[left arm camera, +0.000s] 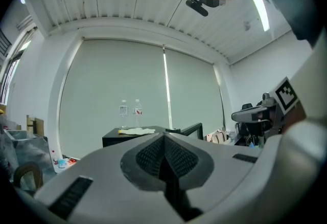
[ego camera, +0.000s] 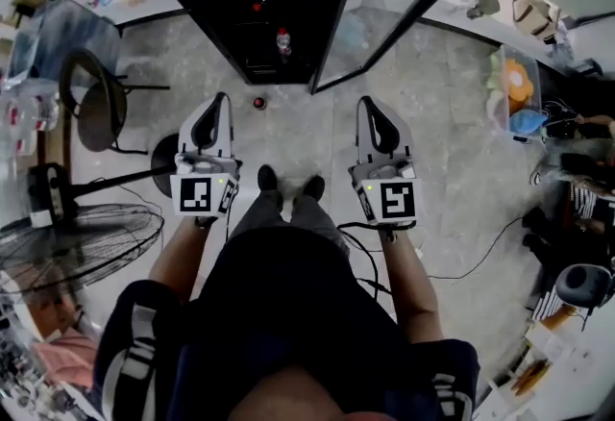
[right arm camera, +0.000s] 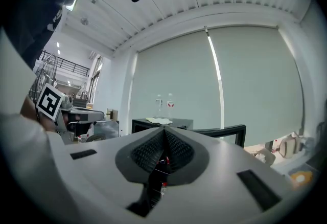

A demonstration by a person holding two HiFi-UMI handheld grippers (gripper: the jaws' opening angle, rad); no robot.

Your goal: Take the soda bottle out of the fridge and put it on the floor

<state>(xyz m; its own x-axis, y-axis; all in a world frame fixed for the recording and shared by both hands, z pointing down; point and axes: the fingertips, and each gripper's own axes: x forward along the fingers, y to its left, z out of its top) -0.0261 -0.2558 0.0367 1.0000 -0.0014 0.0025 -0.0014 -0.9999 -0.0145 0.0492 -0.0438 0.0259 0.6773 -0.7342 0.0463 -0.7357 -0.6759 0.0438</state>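
Both tongs are pinched together, empty: left gripper (ego camera: 222, 100) and right gripper (ego camera: 367, 104) sit level in front of the person. The soda bottle (ego camera: 282, 41) stands upright on a shelf inside the open fridge (ego camera: 213, 15), dead ahead between them (cap up, long axis vertical). The left looks slightly nearer, and the glass door (ego camera: 380, 25) hangs on the right's side.

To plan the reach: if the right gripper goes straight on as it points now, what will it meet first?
Probably the inside of the fridge, near the soda bottle; the open door stands just beside that line. Depth is unclear.
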